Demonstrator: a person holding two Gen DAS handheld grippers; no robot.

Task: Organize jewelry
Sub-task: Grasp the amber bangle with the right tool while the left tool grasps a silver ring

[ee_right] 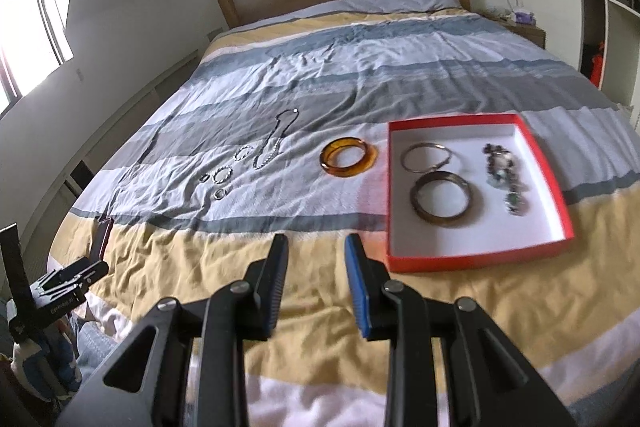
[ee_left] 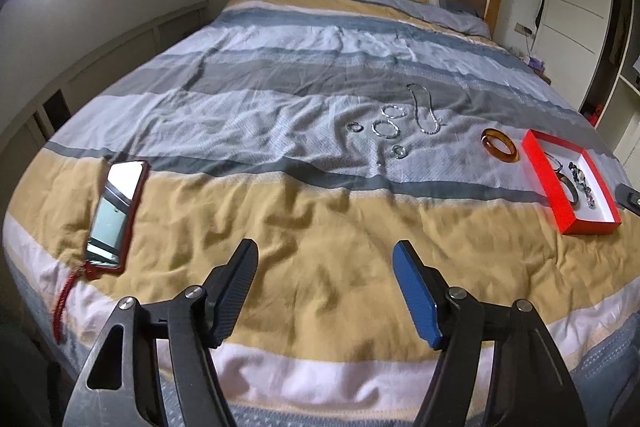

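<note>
both grippers hang over the yellow stripe at the foot of the bed (ee_right: 304, 39), and the red box (ee_right: 476, 259) is the anchor here. the left gripper (ee_left: 325, 253) has its fingers spread wide with nothing between them, well to the left of the red box. the right gripper (ee_right: 316, 247) shows a narrower gap, fingers parted and holding nothing, just off the box's near left corner.

inside the red box, on its white floor: a thin metal bangle (ee_right: 426, 157) toward the far left, a dark bangle (ee_right: 440, 197) touching it on the near side, and a beaded bracelet (ee_right: 502, 177) along the right side.

just left of the red box, lying flat on the bedspread, sits the amber bangle (ee_right: 348, 157). further left of the box, a silver chain (ee_right: 274, 141) snakes across the grey stripe, and beyond it a cluster of small silver rings (ee_right: 222, 174) lies loose on the cover; some look like hoops, too small to tell more.

far left of the box, near the bed's edge, a phone in a red case (ee_left: 116, 215) lies screen up with a red cord trailing from it.
</note>
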